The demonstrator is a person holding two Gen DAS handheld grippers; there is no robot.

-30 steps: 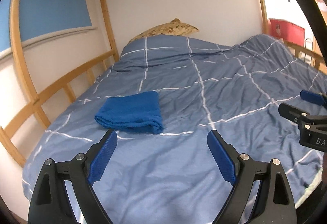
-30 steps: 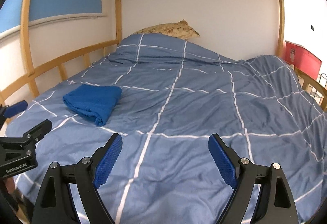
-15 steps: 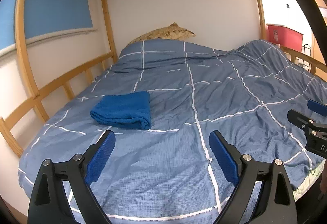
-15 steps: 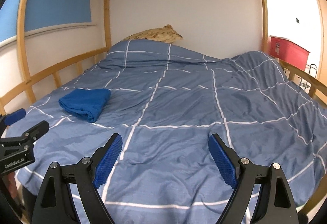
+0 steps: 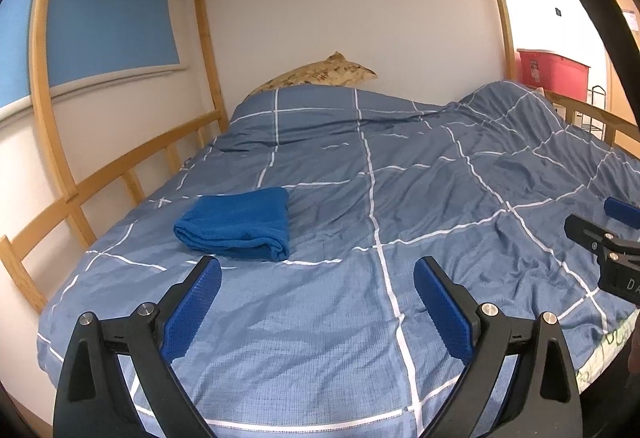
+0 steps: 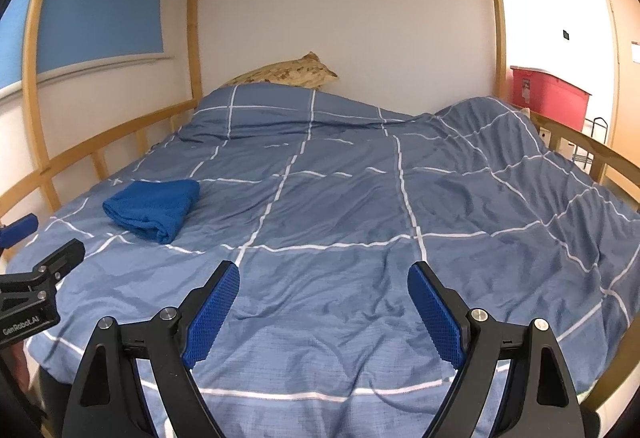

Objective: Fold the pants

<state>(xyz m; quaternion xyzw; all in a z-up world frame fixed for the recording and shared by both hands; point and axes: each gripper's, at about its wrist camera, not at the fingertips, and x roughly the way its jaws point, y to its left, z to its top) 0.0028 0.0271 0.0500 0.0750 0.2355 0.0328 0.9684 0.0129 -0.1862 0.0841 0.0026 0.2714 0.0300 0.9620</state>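
The blue pants [image 5: 239, 223] lie folded into a compact rectangle on the left part of the bed's blue checked duvet [image 5: 420, 198]; they also show in the right wrist view [image 6: 154, 208]. My left gripper [image 5: 318, 280] is open and empty, held above the foot of the bed, just short of the pants. My right gripper [image 6: 323, 282] is open and empty over the middle of the bed's near end, well right of the pants. Each gripper shows at the edge of the other's view.
A wooden bunk frame surrounds the bed, with a side rail [image 5: 120, 178] on the left and another rail [image 6: 592, 150] on the right. A patterned pillow [image 6: 284, 72] lies at the head. A red bin [image 6: 548, 98] stands beyond the right rail.
Both grippers have drawn back from the bed and risen slightly; the pants now look farther away and more of the bed's near edge shows. The pants have not moved.
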